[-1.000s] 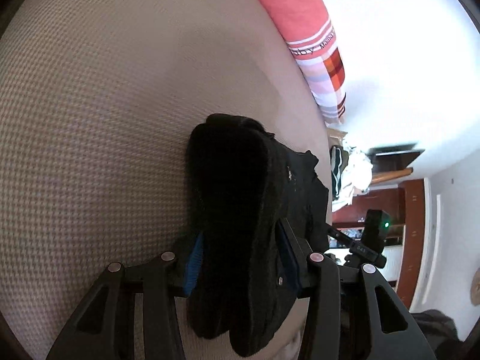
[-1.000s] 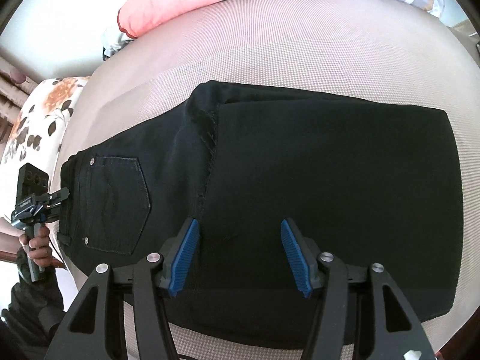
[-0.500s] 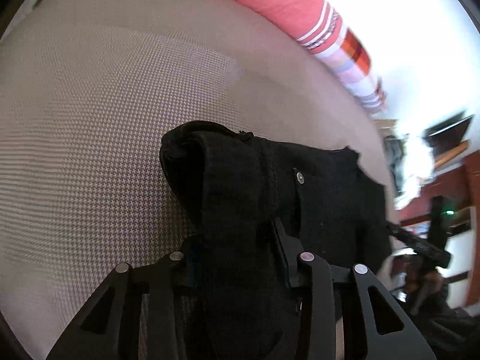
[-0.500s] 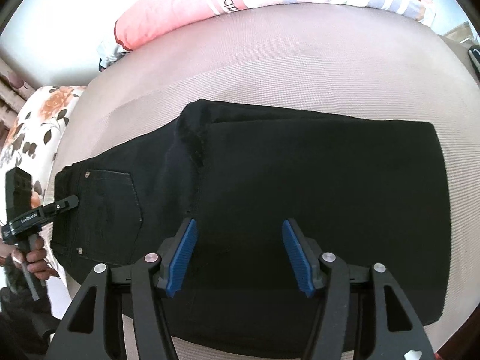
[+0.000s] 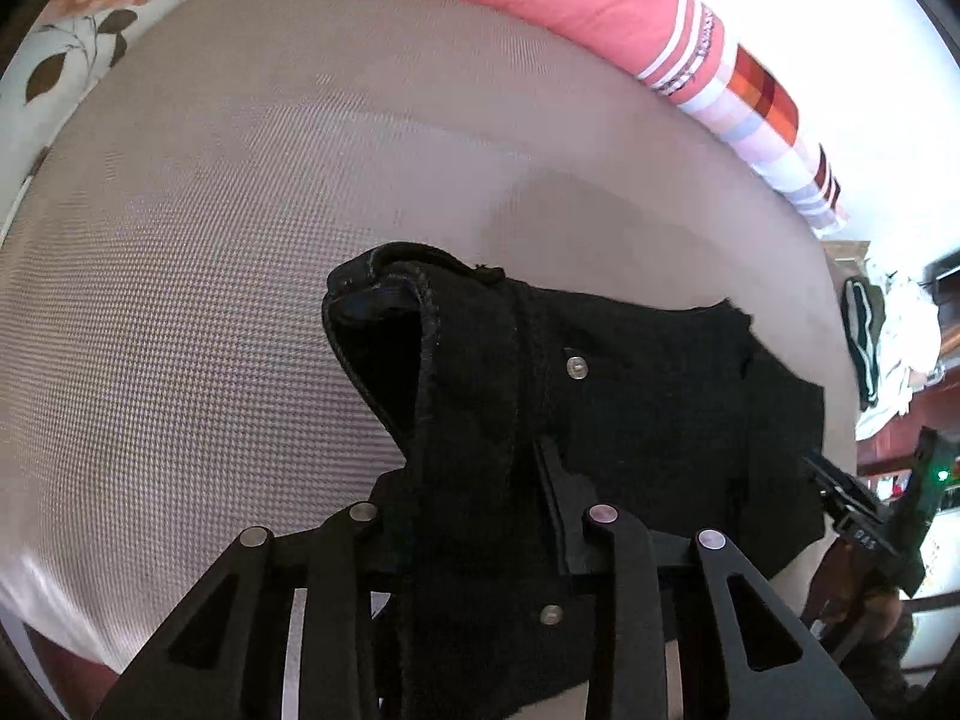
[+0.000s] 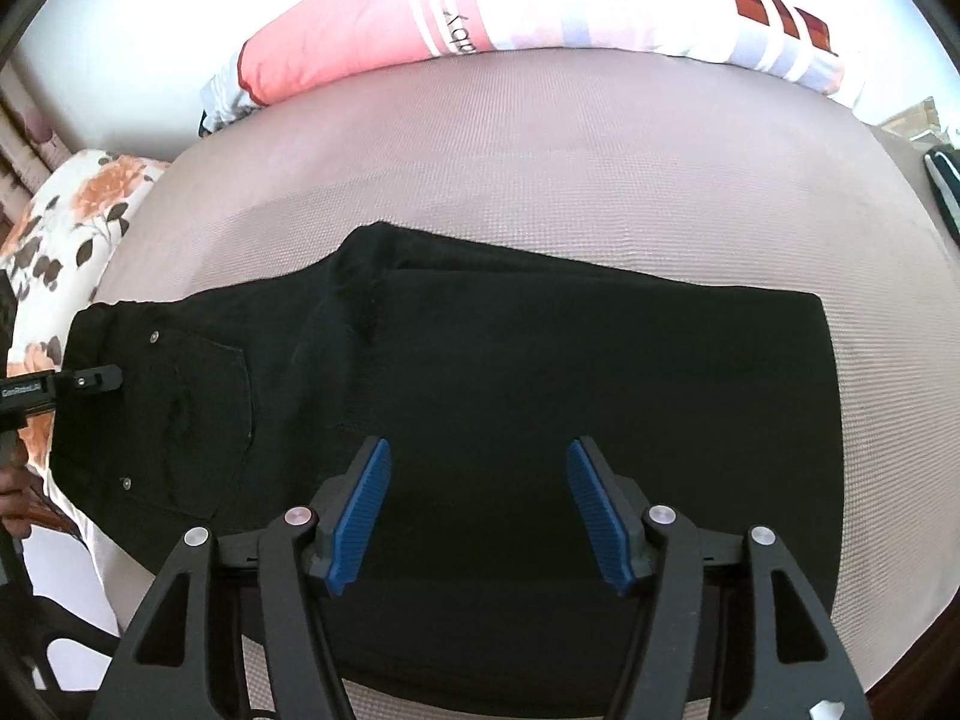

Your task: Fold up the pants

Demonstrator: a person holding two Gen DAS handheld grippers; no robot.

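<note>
Lying across a beige textured bed surface [image 6: 540,138], the black pants [image 6: 540,372] are folded over themselves, their legs doubled into a flat rectangle and the waist end with its back pocket toward the left of the right wrist view. The left gripper [image 5: 480,480] clamps the raised waistband, its jaws closed on the bunched cloth. The right gripper [image 6: 477,504] hovers over the folded legs with its blue-padded jaws wide apart, holding nothing. A pink striped pillow [image 6: 480,6] lies along the far edge, a floral pillow [image 6: 66,222] at the left.
</note>
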